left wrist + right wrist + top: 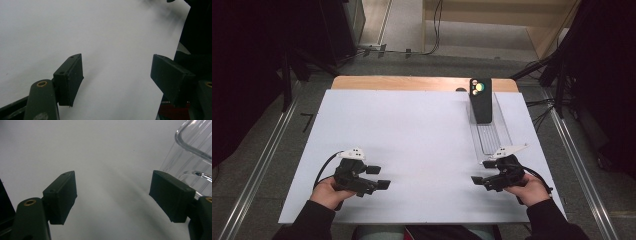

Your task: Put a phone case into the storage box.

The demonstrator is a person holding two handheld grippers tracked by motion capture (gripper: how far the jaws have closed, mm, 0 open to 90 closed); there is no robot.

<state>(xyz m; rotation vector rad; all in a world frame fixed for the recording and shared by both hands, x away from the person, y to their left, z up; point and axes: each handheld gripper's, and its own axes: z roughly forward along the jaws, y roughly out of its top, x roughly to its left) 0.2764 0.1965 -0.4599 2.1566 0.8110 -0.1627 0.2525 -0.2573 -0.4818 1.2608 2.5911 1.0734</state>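
Observation:
My left gripper [378, 177] rests low over the white table sheet [412, 135] at the front left, its jaws open and pointing toward the middle. Nothing lies between its jaws in the left gripper view [116, 77]. My right gripper [481, 172] sits at the front right, jaws open and pointing left, just below the near end of a clear plastic tray [489, 135]. The right gripper view has empty sheet between its jaws [112, 195] and the tray's rim [186, 143] at the upper right. A black upright box [481, 100] with coloured dots on top stands at the tray's far end.
The white sheet covers a wooden table whose bare edge [412, 82] shows at the back. Metal rails [257, 170] run along the floor on both sides. Dark stands and cables [542, 107] crowd the back corners.

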